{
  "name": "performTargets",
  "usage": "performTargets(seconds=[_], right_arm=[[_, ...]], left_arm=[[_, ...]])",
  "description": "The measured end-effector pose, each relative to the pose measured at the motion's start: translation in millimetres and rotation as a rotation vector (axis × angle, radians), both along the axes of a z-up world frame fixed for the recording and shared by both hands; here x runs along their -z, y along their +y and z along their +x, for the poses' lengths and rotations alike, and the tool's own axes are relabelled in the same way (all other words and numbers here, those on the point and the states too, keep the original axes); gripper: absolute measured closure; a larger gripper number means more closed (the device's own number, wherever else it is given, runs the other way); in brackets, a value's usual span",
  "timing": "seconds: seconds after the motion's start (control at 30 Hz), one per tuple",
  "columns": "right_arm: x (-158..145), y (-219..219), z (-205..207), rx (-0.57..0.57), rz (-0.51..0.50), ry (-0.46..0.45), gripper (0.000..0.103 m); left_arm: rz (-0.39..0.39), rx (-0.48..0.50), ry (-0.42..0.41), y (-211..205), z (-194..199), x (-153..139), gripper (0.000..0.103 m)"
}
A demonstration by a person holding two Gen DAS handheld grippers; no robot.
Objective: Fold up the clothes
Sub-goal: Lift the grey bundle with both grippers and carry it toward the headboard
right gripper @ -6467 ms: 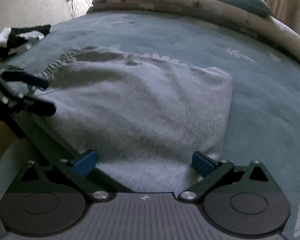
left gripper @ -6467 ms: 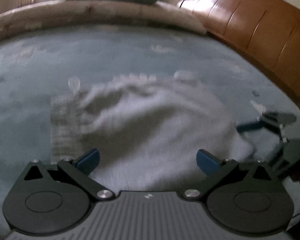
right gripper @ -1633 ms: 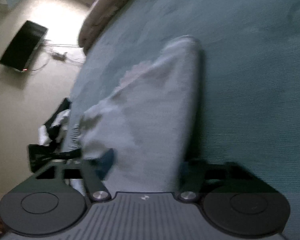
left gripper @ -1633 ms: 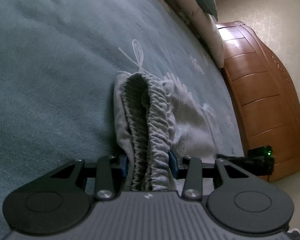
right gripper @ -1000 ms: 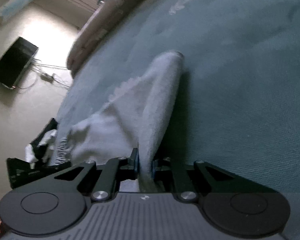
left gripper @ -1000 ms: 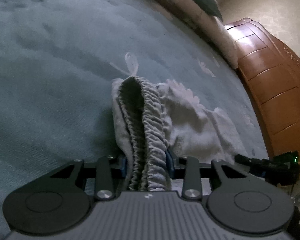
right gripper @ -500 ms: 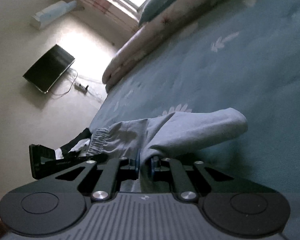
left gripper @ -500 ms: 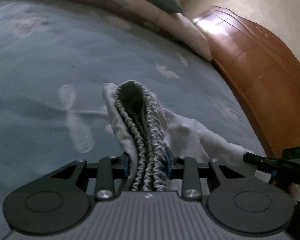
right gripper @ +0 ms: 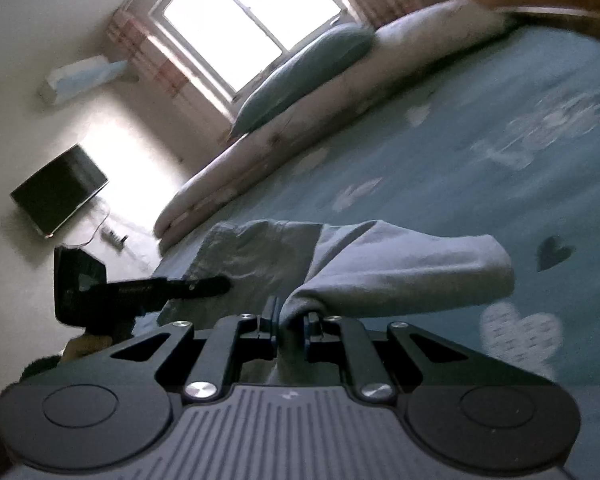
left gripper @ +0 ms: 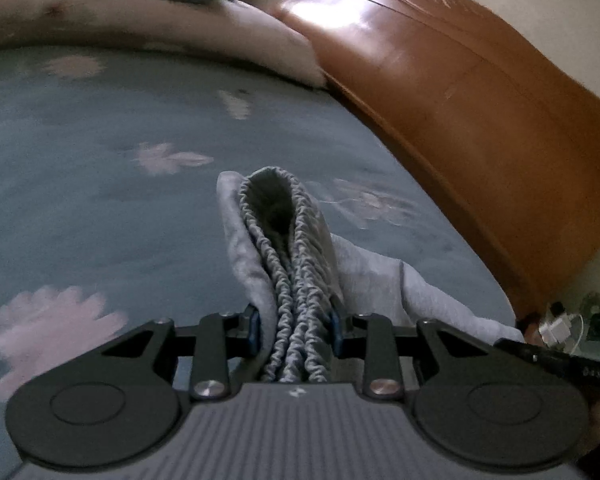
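Pinching the soft, light grey garment (left gripper: 296, 280) above the bed (left gripper: 100, 208), my left gripper (left gripper: 294, 326) clamps its bunched elastic waistband, my right gripper (right gripper: 290, 326) its limp far edge.

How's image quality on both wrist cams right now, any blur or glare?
Left wrist view: grey garment sharp, bedspread motion-smeared, sheen on the headboard. Right wrist view: window blown out, foreground dim, bedding soft.
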State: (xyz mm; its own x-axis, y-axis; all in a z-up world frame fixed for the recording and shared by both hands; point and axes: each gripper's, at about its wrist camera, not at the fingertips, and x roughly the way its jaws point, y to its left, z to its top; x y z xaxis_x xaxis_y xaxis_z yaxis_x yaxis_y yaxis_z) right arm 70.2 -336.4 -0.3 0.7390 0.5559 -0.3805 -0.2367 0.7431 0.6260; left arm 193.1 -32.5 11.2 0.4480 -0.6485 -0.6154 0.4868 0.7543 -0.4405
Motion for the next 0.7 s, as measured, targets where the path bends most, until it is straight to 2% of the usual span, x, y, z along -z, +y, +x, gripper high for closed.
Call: performTargets(seconds=[0.33, 0.5, 0.7], right_arm=[[1, -75, -11, 0.197, -0.037, -0.046, 0.088], [6, -108, -12, 0.297, -0.044, -0.063, 0.087], [18, -131, -10, 0.366, -0.040, -0.057, 0.086]], left_arm=[[0.043, 0.197, -0.032, -164, 46, -6, 0.073], [0.036, 0.278, -0.041, -236, 58, -3, 0.073], [0.042, 0.349, -0.058, -309, 65, -3, 0.073]])
